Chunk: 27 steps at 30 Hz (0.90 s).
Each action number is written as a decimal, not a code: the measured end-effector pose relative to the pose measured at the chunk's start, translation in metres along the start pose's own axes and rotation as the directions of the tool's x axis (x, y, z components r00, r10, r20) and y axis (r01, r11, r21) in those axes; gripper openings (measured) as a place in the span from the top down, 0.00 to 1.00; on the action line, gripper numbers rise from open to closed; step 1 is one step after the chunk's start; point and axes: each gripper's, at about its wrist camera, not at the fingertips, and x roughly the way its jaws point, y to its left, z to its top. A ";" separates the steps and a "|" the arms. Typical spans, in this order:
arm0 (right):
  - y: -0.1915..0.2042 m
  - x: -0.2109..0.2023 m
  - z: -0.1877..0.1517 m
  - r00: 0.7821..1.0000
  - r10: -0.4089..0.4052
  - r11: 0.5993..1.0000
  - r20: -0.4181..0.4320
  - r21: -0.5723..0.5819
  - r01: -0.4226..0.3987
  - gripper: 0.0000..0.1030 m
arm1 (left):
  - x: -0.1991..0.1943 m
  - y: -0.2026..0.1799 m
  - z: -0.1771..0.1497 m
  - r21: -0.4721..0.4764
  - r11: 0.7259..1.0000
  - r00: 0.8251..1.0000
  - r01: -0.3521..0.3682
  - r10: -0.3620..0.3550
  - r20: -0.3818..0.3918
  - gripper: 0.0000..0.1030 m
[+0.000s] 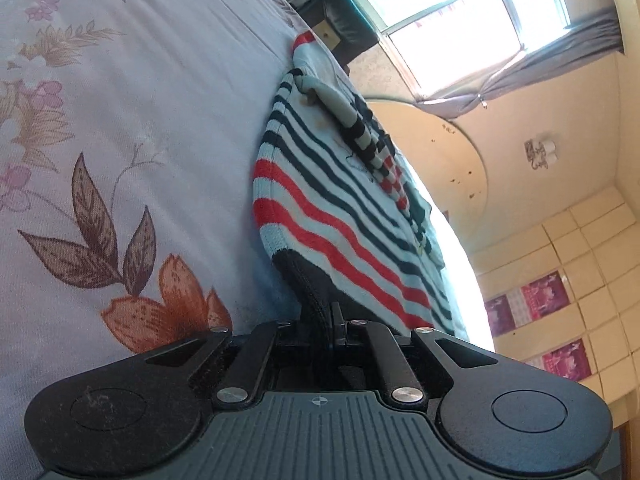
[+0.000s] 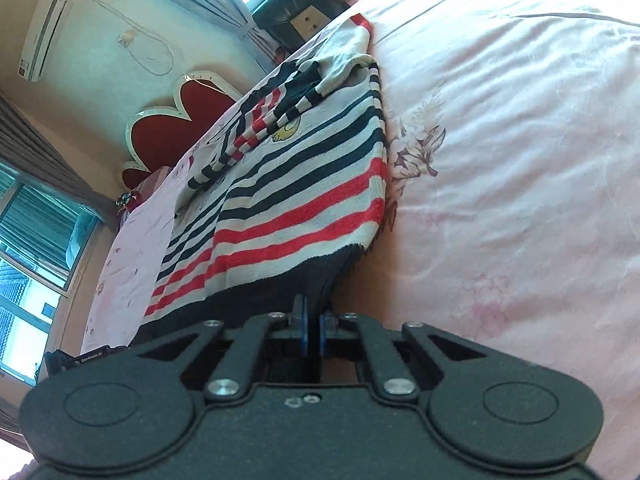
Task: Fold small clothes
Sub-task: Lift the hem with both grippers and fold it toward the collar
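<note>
1. Pinching the dark ribbed hem of a striped knit sweater (image 1: 340, 216), the left gripper (image 1: 334, 320) has its fingers drawn together with the hem bunched between them.
2. At the other bottom corner, the right gripper (image 2: 311, 322) likewise has its blue-padded fingers (image 2: 303, 330) pressed close on the dark hem of the sweater (image 2: 304, 184), with only a thin slit between them.
3. From both grips the sweater stretches away across a floral bedsheet (image 1: 120, 128), its red, navy and pale bands running across the body.
4. A striped sleeve (image 2: 280, 108) is folded in over the chest, partly covering a small yellow motif (image 2: 286, 133).
5. Beyond the sweater in the right wrist view stand a red heart-shaped headboard (image 2: 180, 120) and a wall air conditioner (image 2: 46, 30).
6. Behind the bed in the left wrist view a bright window (image 1: 460, 20) with grey curtains shows.
</note>
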 end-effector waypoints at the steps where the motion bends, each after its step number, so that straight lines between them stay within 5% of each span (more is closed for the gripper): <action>1: 0.000 0.000 0.002 1.000 -0.005 1.000 0.007 0.002 0.005 0.95 | -0.001 -0.003 0.003 -0.011 1.000 0.999 0.021 -0.021 0.026 0.95; 7: 0.009 0.005 0.042 0.995 0.019 1.000 0.097 -0.010 -0.019 0.95 | 0.023 -0.027 0.040 -0.038 0.995 0.987 0.094 -0.089 0.133 0.95; 16: 0.023 0.044 0.161 0.977 0.056 0.998 0.205 -0.001 -0.057 0.94 | 0.087 -0.081 0.148 0.020 0.994 0.978 0.107 -0.109 0.179 0.95; 27: -0.012 0.150 0.277 0.988 0.061 0.994 0.145 0.081 -0.073 0.94 | 0.200 -0.078 0.244 0.018 0.997 0.992 -0.070 0.068 0.108 0.95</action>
